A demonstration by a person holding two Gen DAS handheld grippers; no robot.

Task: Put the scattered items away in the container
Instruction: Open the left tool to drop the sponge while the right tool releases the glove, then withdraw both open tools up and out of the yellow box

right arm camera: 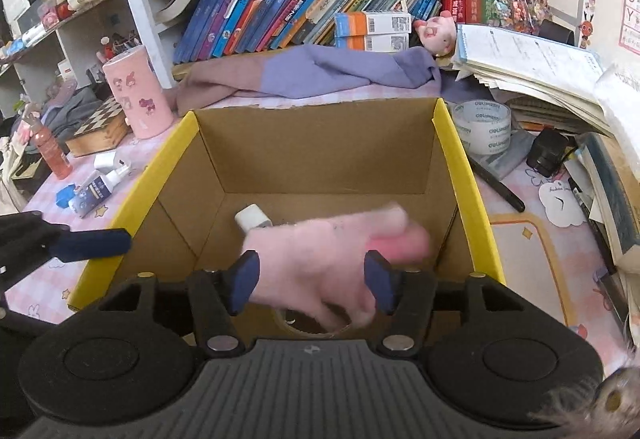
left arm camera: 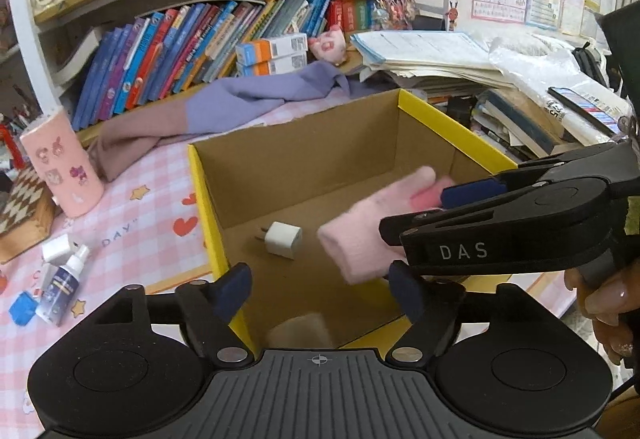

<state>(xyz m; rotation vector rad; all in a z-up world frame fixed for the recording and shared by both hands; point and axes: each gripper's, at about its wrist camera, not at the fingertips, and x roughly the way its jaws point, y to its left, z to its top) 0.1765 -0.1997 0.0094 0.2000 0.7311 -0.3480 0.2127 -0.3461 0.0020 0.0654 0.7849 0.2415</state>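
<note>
A yellow-rimmed cardboard box [left arm camera: 448, 119] stands open on the pink checked tablecloth; it also shows in the right wrist view [right arm camera: 460, 167]. A white charger plug [left arm camera: 282, 239] lies on its floor, also visible in the right wrist view [right arm camera: 253, 217]. A pink knitted glove [right arm camera: 320, 259], blurred, is between the open fingers of my right gripper [right arm camera: 316, 281], over the box, apparently loose. In the left wrist view the glove [left arm camera: 364, 235] is just in front of the right gripper [left arm camera: 424, 207]. My left gripper [left arm camera: 320, 289] is open and empty at the box's near edge.
A spray bottle [left arm camera: 60, 291], a blue eraser [left arm camera: 22, 309] and a small white box [left arm camera: 58, 247] lie left of the box. A pink cup [left arm camera: 60, 167], a chessboard box [right arm camera: 100, 127], a purple cloth [right arm camera: 312, 73], a tape roll [right arm camera: 482, 125], a black pen [right arm camera: 496, 185] and book stacks surround it.
</note>
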